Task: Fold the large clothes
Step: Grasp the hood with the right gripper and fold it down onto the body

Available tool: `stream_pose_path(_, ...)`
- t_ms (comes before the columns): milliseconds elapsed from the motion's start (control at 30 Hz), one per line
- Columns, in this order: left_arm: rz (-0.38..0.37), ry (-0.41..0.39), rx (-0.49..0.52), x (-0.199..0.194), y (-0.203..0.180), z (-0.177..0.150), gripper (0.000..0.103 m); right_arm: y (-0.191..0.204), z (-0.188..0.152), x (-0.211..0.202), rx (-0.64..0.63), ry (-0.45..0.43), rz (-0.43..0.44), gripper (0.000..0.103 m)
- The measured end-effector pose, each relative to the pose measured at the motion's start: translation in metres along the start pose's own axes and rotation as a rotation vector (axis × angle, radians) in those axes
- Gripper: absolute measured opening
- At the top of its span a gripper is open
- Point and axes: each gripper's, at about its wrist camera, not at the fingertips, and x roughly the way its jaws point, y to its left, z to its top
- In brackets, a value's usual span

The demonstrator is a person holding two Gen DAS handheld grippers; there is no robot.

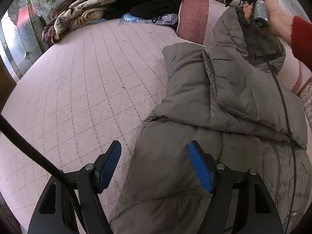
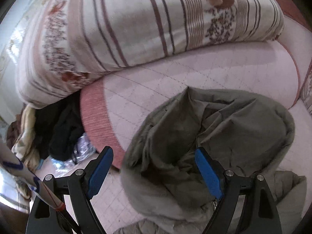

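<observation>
While the grey padded coat (image 1: 195, 117) is lying spread along the right side of the bed (image 1: 87, 78), both sets of tongs are standing apart and gripping nothing. The left tongs (image 1: 154, 165) are hovering over the coat's near edge, one finger above the pink quilted bed cover and the other above the grey fabric. The right tongs (image 2: 154, 173) are hanging over the hood (image 2: 224, 120), which is lying bunched and open at the coat's far end, near the striped quilt (image 2: 136, 19). In the left wrist view, the right hand (image 1: 273, 13) is holding its tool above that same end. One panel of the coat is lying turned over onto the body, so the fold appears to be partly started.

Risks from this position:
- The padding is looking thick and springy. A grip on the top layer alone is likely to let the lower layers slide out and the fold reopen.
- The hood is lying loose. Folding without flattening it is likely to leave a lump that tips the stack.
- A black cable (image 1: 282, 101) is trailing across the coat. It may be getting trapped inside a fold.
- Dark clothes (image 1: 152, 2) and a plastic bag (image 1: 156, 18) are lying at the far side, well apart from the coat.
</observation>
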Motion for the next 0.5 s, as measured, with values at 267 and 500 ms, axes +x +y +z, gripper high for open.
stream_pose_path(267,-0.043,0.027,-0.03,0.0,0.004,0.002,0.071,-0.012,-0.016,-0.041,-0.101,0.021,0.03,0.008)
stream_pose_path(500,-0.059,0.01,-0.037,-0.016,0.007,-0.001,0.071,-0.023,-0.075,-0.155,-0.255,0.011,0.073,0.007)
